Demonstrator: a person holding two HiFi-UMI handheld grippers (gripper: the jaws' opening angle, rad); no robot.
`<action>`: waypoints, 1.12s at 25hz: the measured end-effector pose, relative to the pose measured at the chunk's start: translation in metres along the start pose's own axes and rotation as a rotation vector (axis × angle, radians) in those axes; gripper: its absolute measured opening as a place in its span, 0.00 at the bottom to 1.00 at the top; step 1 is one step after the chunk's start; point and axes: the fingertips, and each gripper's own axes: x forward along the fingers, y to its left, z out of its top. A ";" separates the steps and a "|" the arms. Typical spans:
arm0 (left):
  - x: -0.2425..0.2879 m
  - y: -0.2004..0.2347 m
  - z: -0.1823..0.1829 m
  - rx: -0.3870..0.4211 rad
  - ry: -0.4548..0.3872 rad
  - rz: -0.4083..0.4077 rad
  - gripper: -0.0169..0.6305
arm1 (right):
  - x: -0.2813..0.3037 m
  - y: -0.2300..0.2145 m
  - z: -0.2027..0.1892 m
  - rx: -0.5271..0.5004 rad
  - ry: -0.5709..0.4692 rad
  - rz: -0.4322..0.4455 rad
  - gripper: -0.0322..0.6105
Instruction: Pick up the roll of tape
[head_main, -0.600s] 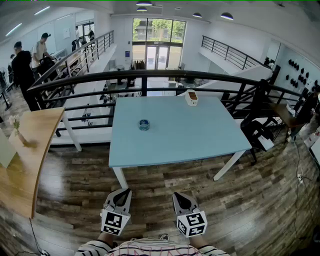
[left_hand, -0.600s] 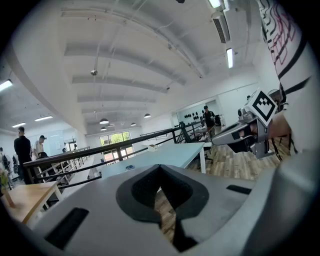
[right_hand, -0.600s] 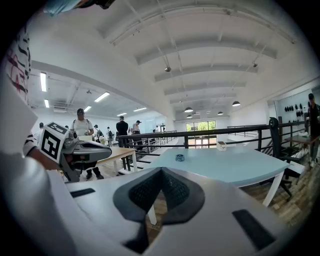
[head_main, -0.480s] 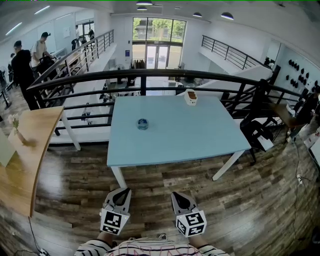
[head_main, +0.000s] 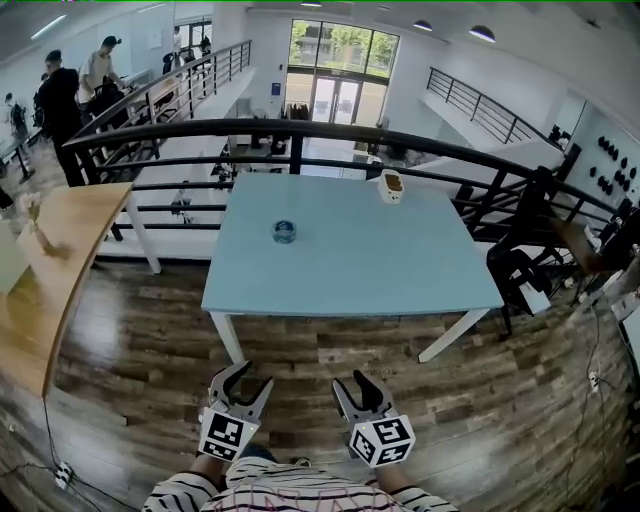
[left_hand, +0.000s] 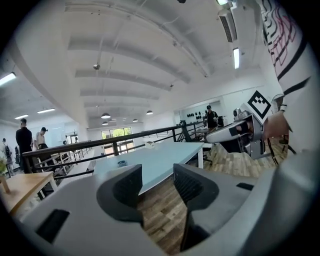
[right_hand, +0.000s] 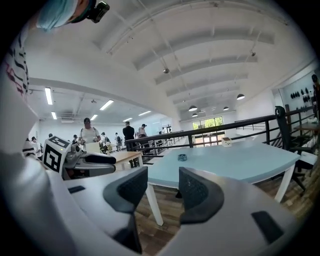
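The roll of tape (head_main: 284, 231) is a small bluish ring lying on the light blue table (head_main: 350, 280), left of its middle; it shows tiny in the left gripper view (left_hand: 121, 162) and the right gripper view (right_hand: 182, 157). My left gripper (head_main: 245, 384) and right gripper (head_main: 358, 391) hang over the wooden floor short of the table's near edge, far from the tape. Both stand open with nothing between their jaws. Each gripper points roughly towards the table.
A small white box (head_main: 391, 185) stands at the table's far edge. A black railing (head_main: 300, 135) runs behind the table. A wooden table (head_main: 50, 270) is at the left, a black chair (head_main: 515, 270) at the right. People (head_main: 60, 100) stand far left.
The view has shifted a little closer to the table. Both grippers have tilted up, so their open jaws show more clearly.
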 end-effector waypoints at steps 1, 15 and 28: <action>0.001 -0.004 -0.002 0.000 0.012 0.002 0.29 | 0.000 -0.005 -0.002 0.004 0.007 0.007 0.34; 0.050 0.062 -0.014 -0.024 0.065 0.049 0.30 | 0.077 -0.032 0.016 0.023 0.022 0.041 0.34; 0.131 0.217 -0.010 -0.006 0.037 0.034 0.30 | 0.239 -0.038 0.074 0.008 -0.006 -0.008 0.34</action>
